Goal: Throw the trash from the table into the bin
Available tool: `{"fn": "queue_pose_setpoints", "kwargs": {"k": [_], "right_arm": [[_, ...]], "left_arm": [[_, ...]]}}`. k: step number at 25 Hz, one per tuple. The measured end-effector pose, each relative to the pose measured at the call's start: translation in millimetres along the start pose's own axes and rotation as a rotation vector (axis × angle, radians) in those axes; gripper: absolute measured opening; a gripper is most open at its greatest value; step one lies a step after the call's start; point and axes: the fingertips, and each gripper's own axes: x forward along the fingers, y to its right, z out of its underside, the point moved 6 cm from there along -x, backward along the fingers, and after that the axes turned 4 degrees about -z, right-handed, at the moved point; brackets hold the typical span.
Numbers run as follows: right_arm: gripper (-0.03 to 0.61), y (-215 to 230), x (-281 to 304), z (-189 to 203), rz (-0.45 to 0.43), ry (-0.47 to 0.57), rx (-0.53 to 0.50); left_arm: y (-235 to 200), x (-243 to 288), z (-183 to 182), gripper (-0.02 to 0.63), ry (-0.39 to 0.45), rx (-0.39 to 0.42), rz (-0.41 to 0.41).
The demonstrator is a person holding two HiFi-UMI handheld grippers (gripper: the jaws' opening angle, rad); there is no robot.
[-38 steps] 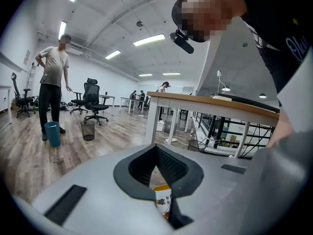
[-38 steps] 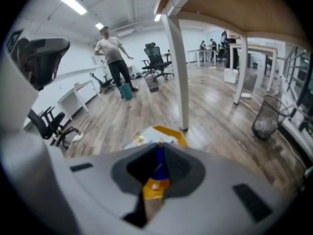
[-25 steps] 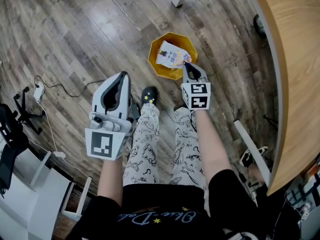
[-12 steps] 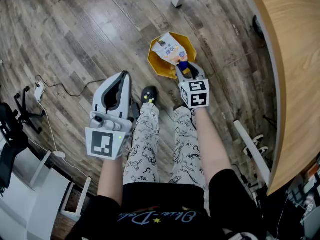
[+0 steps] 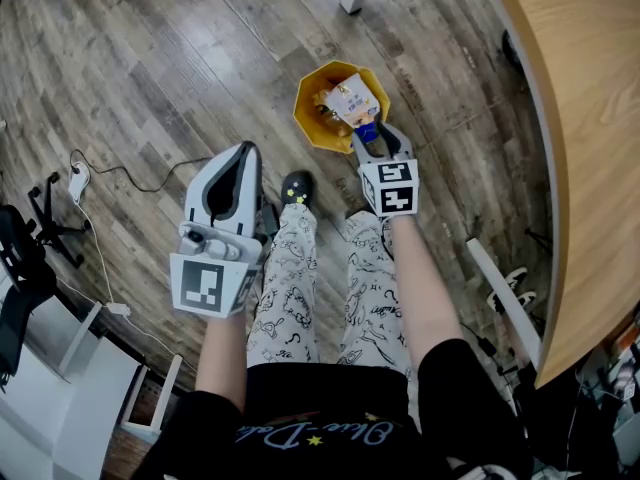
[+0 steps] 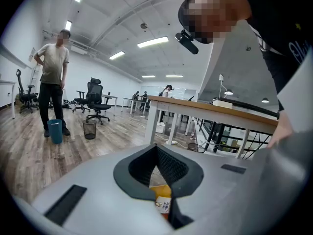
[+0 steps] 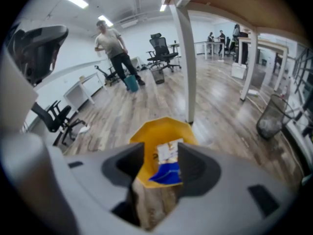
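The right tool (image 5: 377, 134) hangs pointing steeply down at the near rim of the yellow bin (image 5: 311, 120) on the wooden floor (image 5: 180, 58). Its jaws have just been opening and now stand moderately apart. The snack packet (image 5: 352, 100) lies just ahead of the tips and over the bin's mouth, its blue end nearest the tool. In the right gripper view the packet shows in the gap between the jaws, but the pads do not press on it, so it looks released and on its way in.

The left tool (image 5: 246, 152) is held off to the left of the right one, well clear of the bin. Its jaws are drawn together at the tips and nothing is gripped between them.

By my reading, this piece of trash is at the drop, all but binned. The wooden surface (image 5: 590, 118) curves past to the right of the right tool, and the strip in view shows no trash. Most of it is out of frame, so whether more remains to fetch cannot be told.
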Motion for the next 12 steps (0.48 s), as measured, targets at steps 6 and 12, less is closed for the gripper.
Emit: {"fn": "queue_pose_setpoints", "kwargs": {"k": [6, 12], "right_arm": [[0.189, -3.7, -12.8, -9.4, 0.002, 0.057, 0.002], [0.189, -18.5, -36.1, -43.6, -0.016, 0.205, -0.012]], "left_arm": [[7.5, -2.8, -3.4, 0.011, 0.008, 0.003, 0.01], [9.8, -3.9, -9.1, 0.011, 0.013, 0.002, 0.01]]}}
